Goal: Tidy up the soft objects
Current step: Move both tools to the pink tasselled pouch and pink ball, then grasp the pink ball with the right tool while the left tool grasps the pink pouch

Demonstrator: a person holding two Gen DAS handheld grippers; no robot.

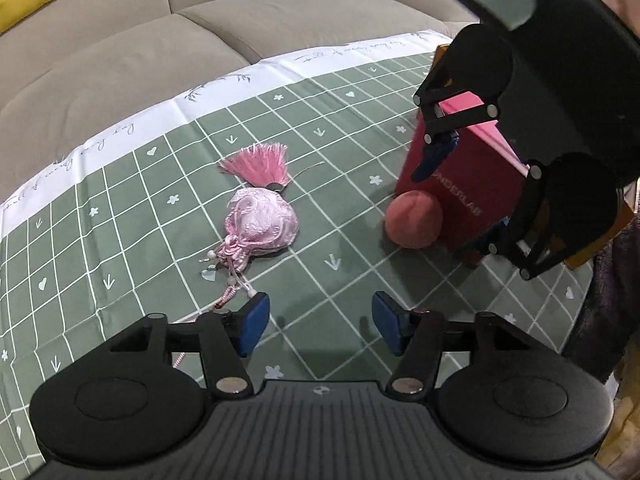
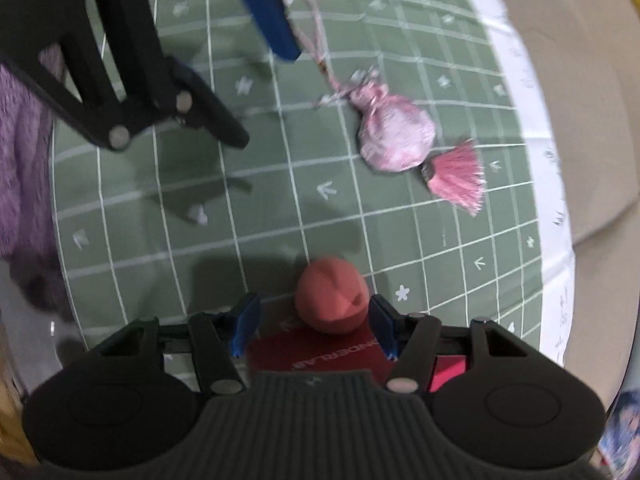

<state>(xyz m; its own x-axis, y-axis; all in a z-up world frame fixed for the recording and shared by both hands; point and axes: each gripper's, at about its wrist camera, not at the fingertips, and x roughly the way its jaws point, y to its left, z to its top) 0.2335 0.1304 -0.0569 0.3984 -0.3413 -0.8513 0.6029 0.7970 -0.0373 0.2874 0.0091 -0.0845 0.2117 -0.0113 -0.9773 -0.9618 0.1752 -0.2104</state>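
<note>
A pink satin pouch (image 1: pixel 260 227) with a pink tassel (image 1: pixel 260 166) lies on the green grid tablecloth (image 1: pixel 120 208); it also shows in the right wrist view (image 2: pixel 394 136). A pink-red soft ball (image 1: pixel 414 219) rests against a red box (image 1: pixel 464 196). My left gripper (image 1: pixel 320 328) is open and empty, low over the cloth just in front of the pouch's cord. My right gripper (image 2: pixel 312 322) is open above the red box (image 2: pixel 320 358), with the ball (image 2: pixel 332 298) just beyond its fingertips. It appears in the left wrist view (image 1: pixel 460 208) too.
A beige sofa (image 1: pixel 120 52) with yellow, blue and patterned cushions lies beyond the cloth's white border. A purple fuzzy fabric (image 2: pixel 20 160) sits at the table's side. The left gripper's fingers (image 2: pixel 268 16) hang over the cloth in the right wrist view.
</note>
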